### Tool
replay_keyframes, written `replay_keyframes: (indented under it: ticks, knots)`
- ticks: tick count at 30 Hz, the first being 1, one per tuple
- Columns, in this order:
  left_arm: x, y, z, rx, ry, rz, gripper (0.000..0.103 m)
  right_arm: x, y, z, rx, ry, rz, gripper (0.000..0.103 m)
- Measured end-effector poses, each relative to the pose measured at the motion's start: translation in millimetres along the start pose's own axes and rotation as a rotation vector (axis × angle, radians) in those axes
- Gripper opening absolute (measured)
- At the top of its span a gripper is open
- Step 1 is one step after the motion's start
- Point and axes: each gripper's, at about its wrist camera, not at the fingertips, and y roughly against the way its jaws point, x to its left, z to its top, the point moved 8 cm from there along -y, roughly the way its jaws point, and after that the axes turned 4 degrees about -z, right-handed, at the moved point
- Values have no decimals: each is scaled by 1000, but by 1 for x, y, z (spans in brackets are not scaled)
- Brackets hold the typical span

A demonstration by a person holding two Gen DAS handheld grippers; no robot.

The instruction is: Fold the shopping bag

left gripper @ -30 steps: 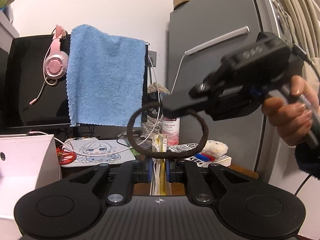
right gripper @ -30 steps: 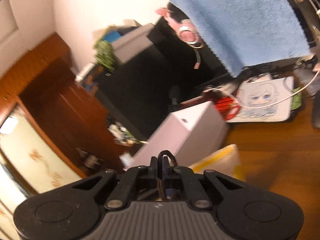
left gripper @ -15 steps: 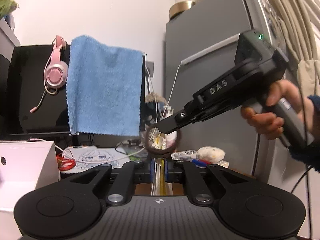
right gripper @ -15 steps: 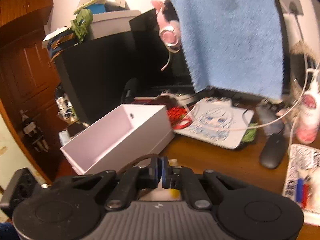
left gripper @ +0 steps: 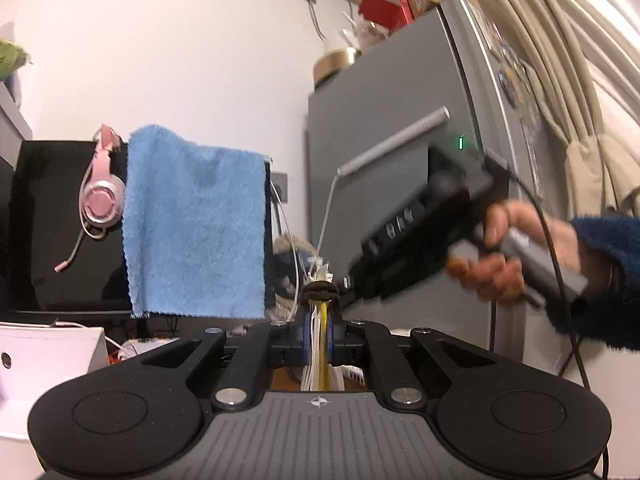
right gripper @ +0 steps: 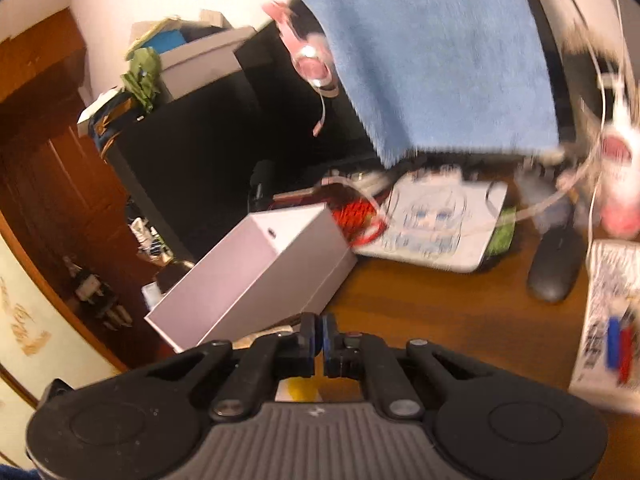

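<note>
The folded shopping bag (left gripper: 318, 344), a thin stack of white and yellow layers, stands upright between the blue pads of my left gripper (left gripper: 318, 338), which is shut on it. A dark brown elastic band (left gripper: 320, 292) sits wound tight around the bag's top end. My right gripper (left gripper: 416, 232), blurred and held by a hand (left gripper: 492, 268), hovers just right of the band, apart from it. In the right wrist view the right gripper (right gripper: 319, 336) has its pads nearly together with nothing between them. A yellow scrap of the bag (right gripper: 298, 390) shows below it.
A blue towel (left gripper: 196, 228) hangs over a black monitor, pink headphones (left gripper: 100, 200) beside it. A white open box (right gripper: 260, 272), an illustrated mouse pad (right gripper: 432, 224), a black mouse (right gripper: 556, 264) and a printed packet (right gripper: 608, 312) lie on the wooden desk. A grey fridge (left gripper: 400, 120) stands to the right.
The band, earlier stretched into a wide loop by the right gripper, now sits tight on the bag's top. The right gripper has let it go and drawn back to the right.
</note>
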Motion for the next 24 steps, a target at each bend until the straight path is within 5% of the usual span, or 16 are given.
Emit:
replay_keyframes:
  ticks: [5,8,9,18,24]
  knots:
    - [21,3,5,-14,173,-43,8,-19,-11,-13,31,-163,122,7]
    - [35,9,12,-37,313,-116,9,-35,-4,-16,-28,-265,200,43]
    - [37,10,14,-43,347,-139,9,-38,0,-19,-59,-282,234,47]
    - [55,14,29,-59,608,-318,10,-42,22,-57,-250,-289,486,54]
    - [61,5,27,-40,732,-382,10,-24,29,-74,-290,-230,701,58]
